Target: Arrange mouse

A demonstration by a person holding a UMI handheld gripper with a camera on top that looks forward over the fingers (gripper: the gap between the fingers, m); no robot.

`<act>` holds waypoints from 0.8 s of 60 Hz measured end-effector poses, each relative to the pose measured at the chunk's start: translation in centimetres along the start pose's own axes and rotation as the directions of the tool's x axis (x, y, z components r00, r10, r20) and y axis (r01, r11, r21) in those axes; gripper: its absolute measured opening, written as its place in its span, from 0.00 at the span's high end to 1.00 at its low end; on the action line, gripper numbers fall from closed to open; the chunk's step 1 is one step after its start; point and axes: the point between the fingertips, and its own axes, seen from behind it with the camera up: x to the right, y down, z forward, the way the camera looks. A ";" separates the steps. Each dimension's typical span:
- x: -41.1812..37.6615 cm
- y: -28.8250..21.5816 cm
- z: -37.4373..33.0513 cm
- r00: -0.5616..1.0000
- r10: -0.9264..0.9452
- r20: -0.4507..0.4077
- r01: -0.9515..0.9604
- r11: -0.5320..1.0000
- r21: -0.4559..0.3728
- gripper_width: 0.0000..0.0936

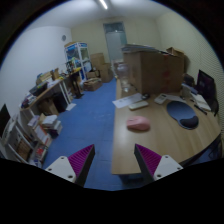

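The hand-held gripper (114,163) is wide open, holding nothing (pads bare). Beyond its fingers, on the bench (170,135), lies a pink mouse (138,124), long axis seemingly crosswise, near a dark mousepad (183,113).

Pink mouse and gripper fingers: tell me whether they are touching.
Apart. The gripper view shows the pink mouse lying on the wooden table well beyond the open gripper, with bare tabletop between it and the fingertips.
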 end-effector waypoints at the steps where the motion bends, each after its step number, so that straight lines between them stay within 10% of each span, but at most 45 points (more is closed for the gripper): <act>1: -0.6 0.5 -0.1 1.000 -0.004 -0.019 0.004 1.000 -0.004 0.12; 19: 13.0 0.4 10.8 0.992 -0.123 0.002 0.123 0.991 -0.050 0.12; 48: 13.1 -5.3 21.8 0.978 -0.201 0.048 0.202 0.979 -0.013 0.10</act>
